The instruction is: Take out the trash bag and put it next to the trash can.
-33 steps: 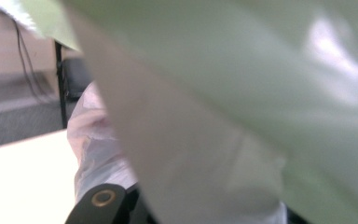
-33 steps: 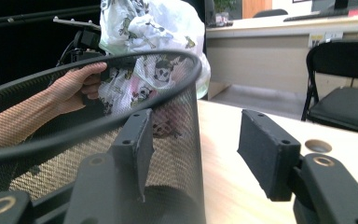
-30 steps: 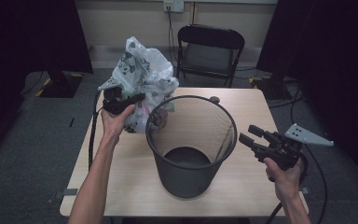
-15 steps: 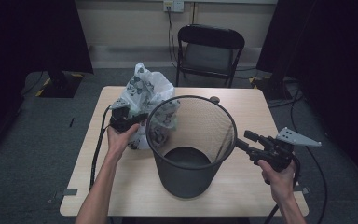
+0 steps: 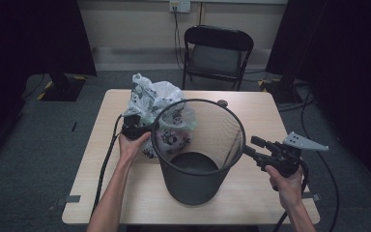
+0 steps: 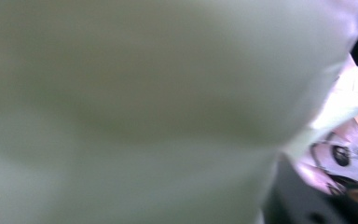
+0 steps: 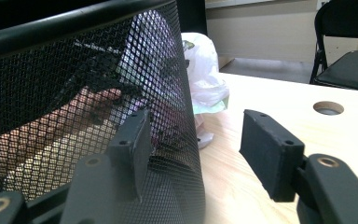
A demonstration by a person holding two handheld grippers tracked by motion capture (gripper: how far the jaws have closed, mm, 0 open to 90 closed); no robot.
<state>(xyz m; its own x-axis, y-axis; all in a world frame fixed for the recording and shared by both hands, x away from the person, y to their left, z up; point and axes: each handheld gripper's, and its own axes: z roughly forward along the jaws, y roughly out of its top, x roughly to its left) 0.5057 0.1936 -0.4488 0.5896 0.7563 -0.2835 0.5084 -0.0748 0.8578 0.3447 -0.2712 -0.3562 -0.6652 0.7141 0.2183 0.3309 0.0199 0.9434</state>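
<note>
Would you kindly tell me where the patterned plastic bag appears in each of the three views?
High view: patterned plastic bag left of centre, behind the mesh bin.
Left gripper view: blurred bulk across the frame, printed part lower right.
Right gripper view: centre, just right of the bin's wall.
Shared landmark: the wooden table.

The high view looks forward and down from above the person's side onto the whole table, taking in the mesh bin, the printed bag and a chair beyond. The left gripper view is pressed so near the bag that the plastic is a pale blur, sharp only at the right edge. The right gripper view sits low, level with the table, facing the bin at close range between its own pads, sharing bin, bag and chair with the high view.
</note>
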